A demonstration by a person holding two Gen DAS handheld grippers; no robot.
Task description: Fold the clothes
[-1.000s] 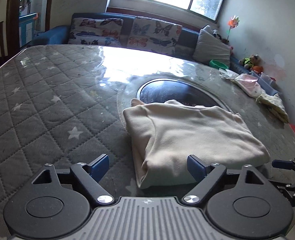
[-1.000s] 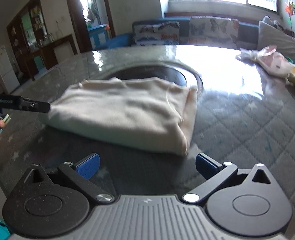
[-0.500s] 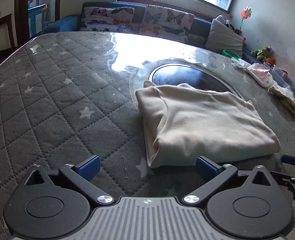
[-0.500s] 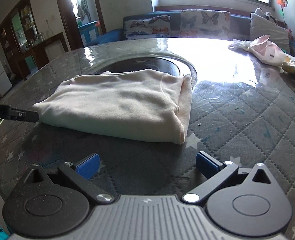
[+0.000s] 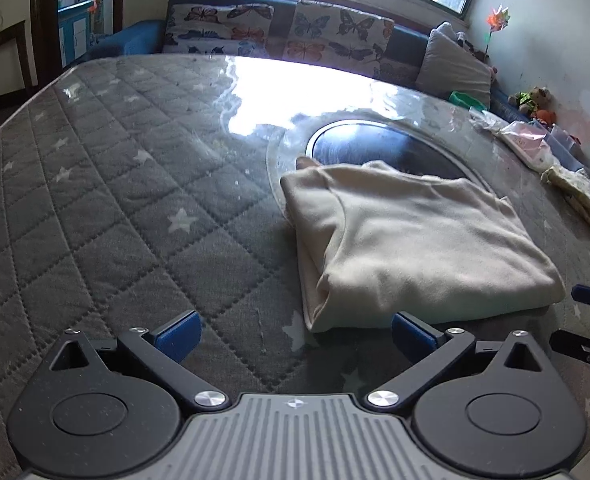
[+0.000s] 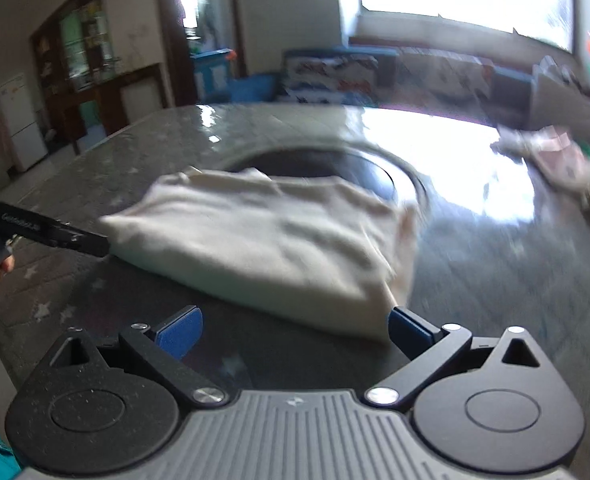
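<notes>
Since the earlier pictures, the folded cream top (image 5: 415, 240) has come to sit more to the right in the left wrist view, and the jaws of the left gripper (image 5: 293, 332) have just been opening wider, with nothing between them. In the right wrist view the picture has turned blurry and the top (image 6: 263, 240) is now seen closer to the blue pads.

The top is laid flat in a neat folded block in the middle right of the left wrist view. It is spread on a grey quilted cover with white stars (image 5: 115, 220), and its far edge is laid over a dark round plate (image 5: 383, 148) set into the table.

The left gripper is held wide open at the bottom of its frame, and nothing is gripped by it. Its right blue pad is seen just in front of the top's near corner.

The right gripper (image 6: 293, 330) is also spread wide, and nothing is held in it. Whether its right pad touches the top's edge cannot be told through the blur.

More small clothes (image 5: 551, 160) are piled at the right edge. A sofa with butterfly cushions (image 5: 279, 36) is seen at the top, under a bright window.
</notes>
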